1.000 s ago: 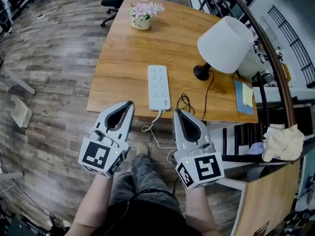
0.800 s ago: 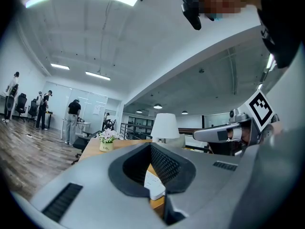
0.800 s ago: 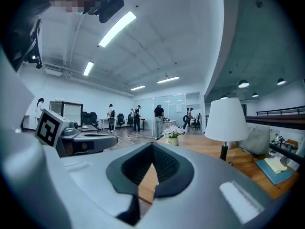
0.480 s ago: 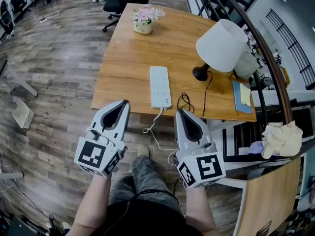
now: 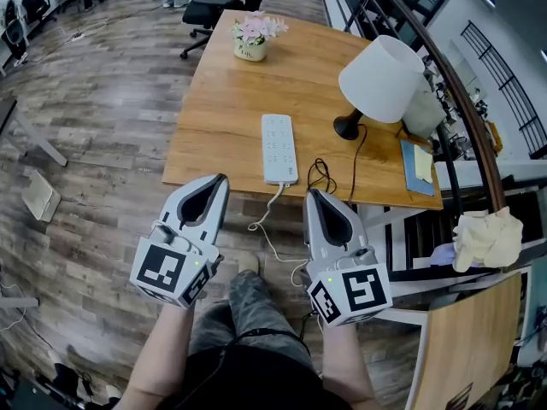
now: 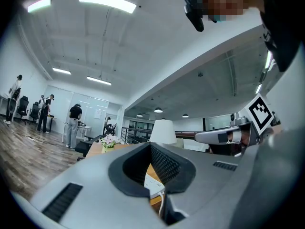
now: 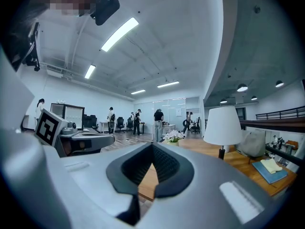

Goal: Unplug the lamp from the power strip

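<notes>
The left tool [image 5: 222, 179] and the right tool [image 5: 310, 194] are held level, short of the tabletop [image 5: 222, 109] edge, each with its jaws closed together and nothing between them. The power strip [image 5: 279, 148] is laid flat ahead of and between the two tools. No plug is seen in its sockets. The black cord [image 5: 357, 156] is run from the lamp [image 5: 380, 79], ahead and right of the right tool, to a loose coil just beside the strip's near end. The lamp is therefore judged to be unplugged.
</notes>
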Demonstrator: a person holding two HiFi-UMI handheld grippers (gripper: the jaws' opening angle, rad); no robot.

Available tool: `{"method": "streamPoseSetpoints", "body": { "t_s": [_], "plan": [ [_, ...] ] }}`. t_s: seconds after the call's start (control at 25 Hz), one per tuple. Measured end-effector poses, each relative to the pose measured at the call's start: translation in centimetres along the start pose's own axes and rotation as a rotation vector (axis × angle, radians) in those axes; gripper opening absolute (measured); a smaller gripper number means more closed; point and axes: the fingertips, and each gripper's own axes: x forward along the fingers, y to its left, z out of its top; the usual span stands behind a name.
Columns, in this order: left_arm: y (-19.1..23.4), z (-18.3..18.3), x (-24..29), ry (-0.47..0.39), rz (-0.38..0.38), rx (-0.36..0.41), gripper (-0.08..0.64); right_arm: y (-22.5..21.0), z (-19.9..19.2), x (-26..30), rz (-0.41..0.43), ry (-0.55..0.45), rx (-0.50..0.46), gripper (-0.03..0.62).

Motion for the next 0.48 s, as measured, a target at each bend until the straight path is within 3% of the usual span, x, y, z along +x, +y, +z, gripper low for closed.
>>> {"method": "streamPoseSetpoints", "body": {
  "t_s": [0.48],
  "plan": [
    [-0.5,0.3,-1.6,-0.016,-0.003,0.008,-0.005,1.2,0.1,-1.1,0.005,-0.006,-0.008,0.008]
  ]
}}
